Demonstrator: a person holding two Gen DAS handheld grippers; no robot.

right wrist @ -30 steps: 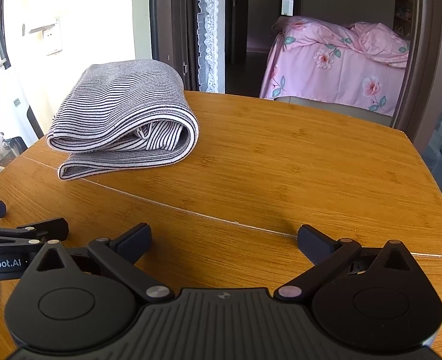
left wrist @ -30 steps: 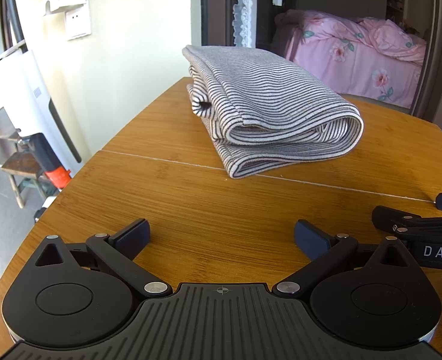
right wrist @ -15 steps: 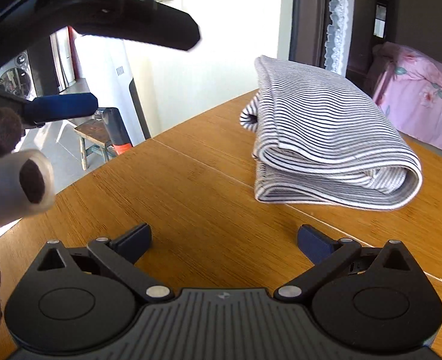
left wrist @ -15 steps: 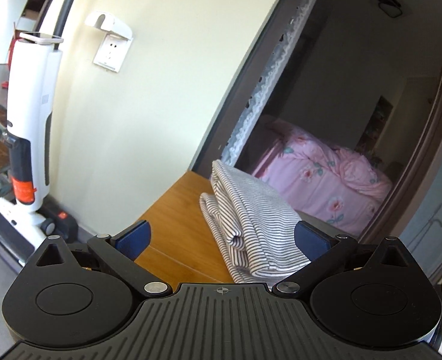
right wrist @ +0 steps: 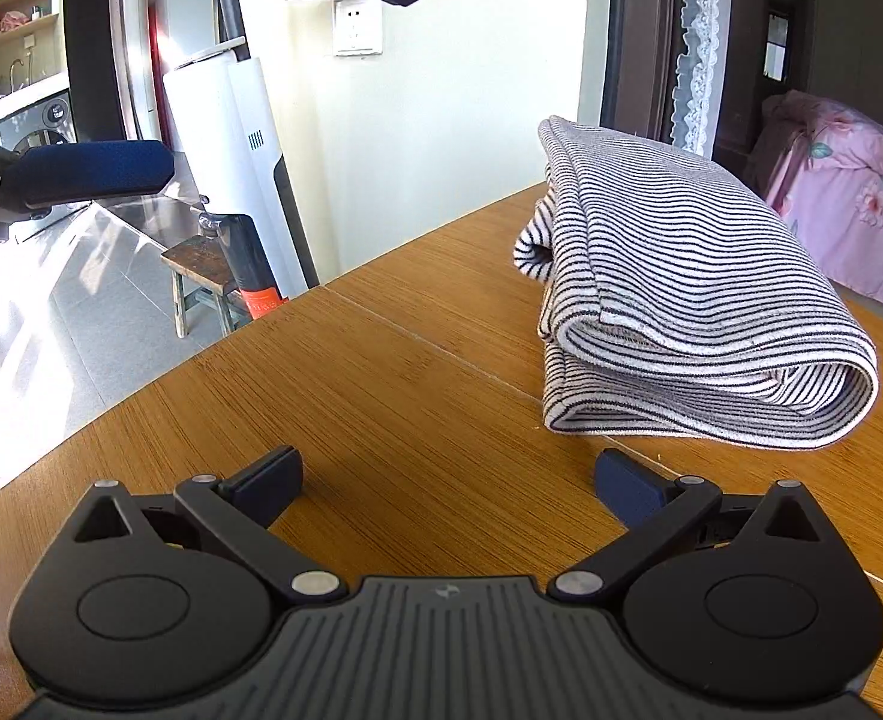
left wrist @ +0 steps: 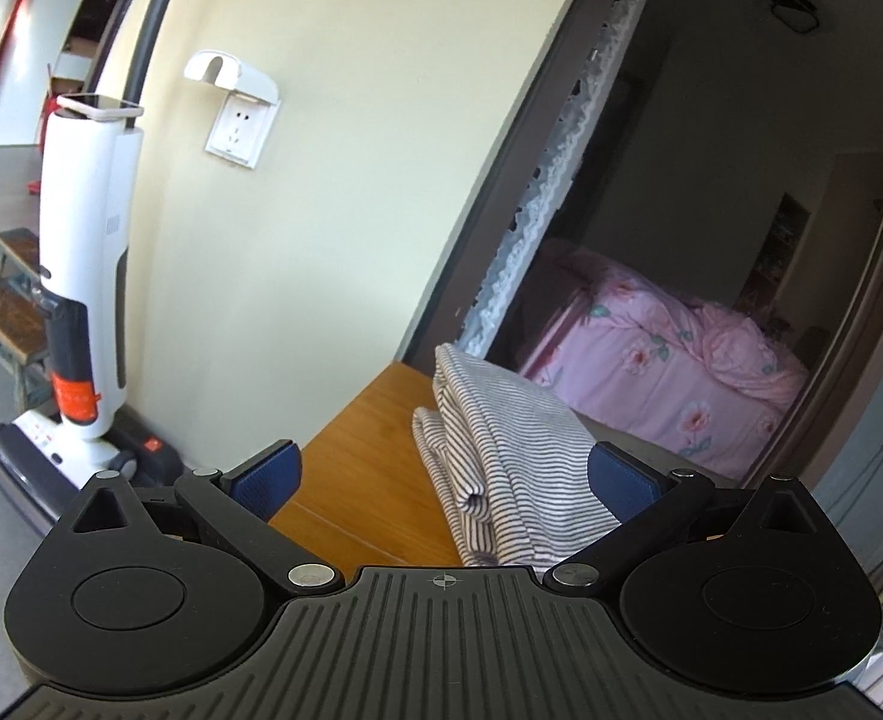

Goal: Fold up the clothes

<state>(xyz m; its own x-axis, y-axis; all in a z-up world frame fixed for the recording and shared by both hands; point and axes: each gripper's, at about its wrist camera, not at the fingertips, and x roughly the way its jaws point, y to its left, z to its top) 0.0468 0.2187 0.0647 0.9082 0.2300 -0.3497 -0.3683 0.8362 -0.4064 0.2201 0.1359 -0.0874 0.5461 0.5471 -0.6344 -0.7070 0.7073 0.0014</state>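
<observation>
Wooden tabletop (right wrist: 381, 396) carries the folded striped garment (right wrist: 687, 294) ahead and right of the right gripper (right wrist: 447, 480), long axis running away; left gripper (left wrist: 441, 480) is raised; both fingers wide, empty

Cream wall (left wrist: 333, 192), sunlit grey floor (right wrist: 81, 324) — pink bed (left wrist: 669, 372) through doorway.

Both views are sharp and bright with daylight. Left of the right gripper's (right wrist: 447, 480) fingers, sun glares white off the floor tiles (right wrist: 51, 312). Beyond its right finger, the bedroom doorway (left wrist: 711, 180) is dim. Fisheye distortion bends the wall (left wrist: 351, 180) and door frame near the edges.
</observation>
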